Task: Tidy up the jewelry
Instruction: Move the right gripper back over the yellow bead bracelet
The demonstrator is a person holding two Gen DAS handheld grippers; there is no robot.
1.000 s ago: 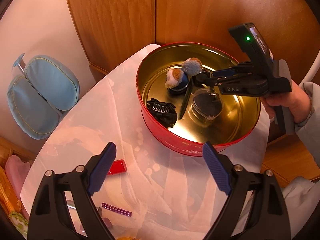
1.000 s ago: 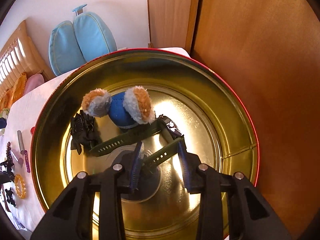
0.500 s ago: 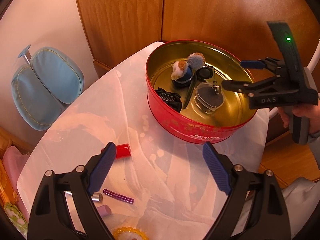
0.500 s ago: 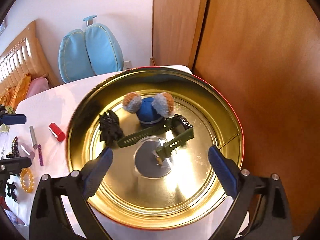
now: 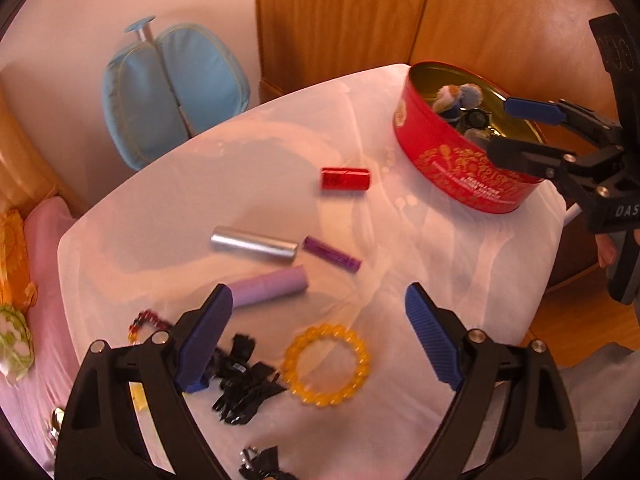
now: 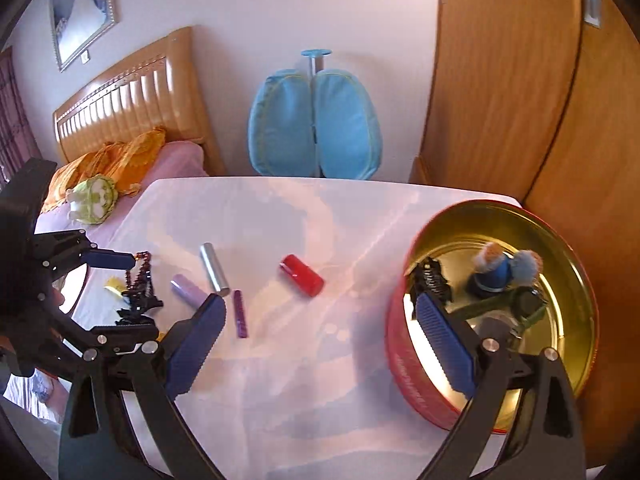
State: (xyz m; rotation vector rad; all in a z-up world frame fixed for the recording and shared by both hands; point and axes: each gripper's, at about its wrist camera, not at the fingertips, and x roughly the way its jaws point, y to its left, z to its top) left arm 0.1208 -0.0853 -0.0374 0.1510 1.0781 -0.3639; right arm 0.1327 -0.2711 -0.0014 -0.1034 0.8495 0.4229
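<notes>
Two grippers are hanging over the white table [image 5: 460, 280], and both are standing wide open with nothing between the jaws. The right gripper [image 6: 320, 344] has just been opening, and the green watch [image 6: 516, 304] it was holding is lying in the red tin [image 5: 452, 164] at the upper right of the left wrist view. A fluffy blue hair tie [image 6: 496, 268] and a black hair clip [image 6: 432, 280] are lying in the tin too.

The left gripper [image 5: 316, 340] is hanging low in its view, right above the yellow bead bracelet [image 5: 326, 364]. A black clip [image 5: 244, 384] is lying just beside the bracelet, to its left, and a dark red bead string [image 5: 148, 320] is lying further left.

The next pick is probably the yellow bracelet. To do it well, the left gripper should be coming straight down with one finger inside the ring and one outside, then closing gently on the beads. It should be staying away from the black clip so it is not grabbing both. The purple tube [image 5: 272, 286], silver tube [image 5: 254, 244], thin purple stick [image 5: 332, 260] and red case [image 5: 346, 179] are lying higher up in the frame, well out of the way.
</notes>
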